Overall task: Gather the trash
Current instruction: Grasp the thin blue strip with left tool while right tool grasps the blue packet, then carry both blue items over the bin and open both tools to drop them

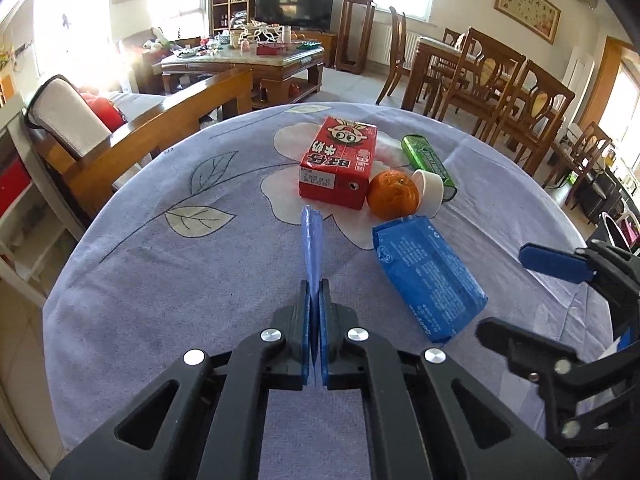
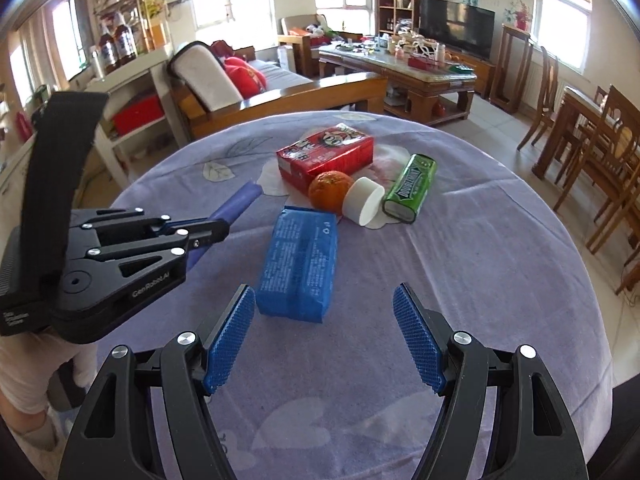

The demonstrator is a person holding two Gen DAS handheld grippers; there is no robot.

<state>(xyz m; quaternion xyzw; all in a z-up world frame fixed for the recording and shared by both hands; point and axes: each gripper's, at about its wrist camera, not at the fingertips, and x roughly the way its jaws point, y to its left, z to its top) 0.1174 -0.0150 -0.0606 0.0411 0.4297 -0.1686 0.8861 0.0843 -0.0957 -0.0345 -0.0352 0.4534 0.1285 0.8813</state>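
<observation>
Left gripper [image 1: 314, 292] was clamped on a thin blue-violet plastic bag [image 1: 312, 244], folded or rolled flat; the bag stood out past the fingertips, over the tablecloth [image 1: 180, 280]. Right gripper [image 2: 324, 332] was spread wide, holding nothing, low over the cloth.

Blue tissue pack [image 2: 298, 264] lay just ahead of the right fingers, nearer the left pad [image 2: 230, 340], not touching. Beyond it, clustered: orange [image 2: 329, 192] against a red milk carton [image 2: 326, 156] lying on its side, a white cup [image 2: 364, 200] tipped over beside the orange, and a green gum pack [image 2: 410, 188] next to the cup.

Left wrist view showed the bag pinched edge-on between the pads and one blue pad of the right gripper at the frame's right side. Right wrist view showed the left gripper from the side, with the bag [image 2: 240, 204] as a long strip pointing toward the carton.
</observation>
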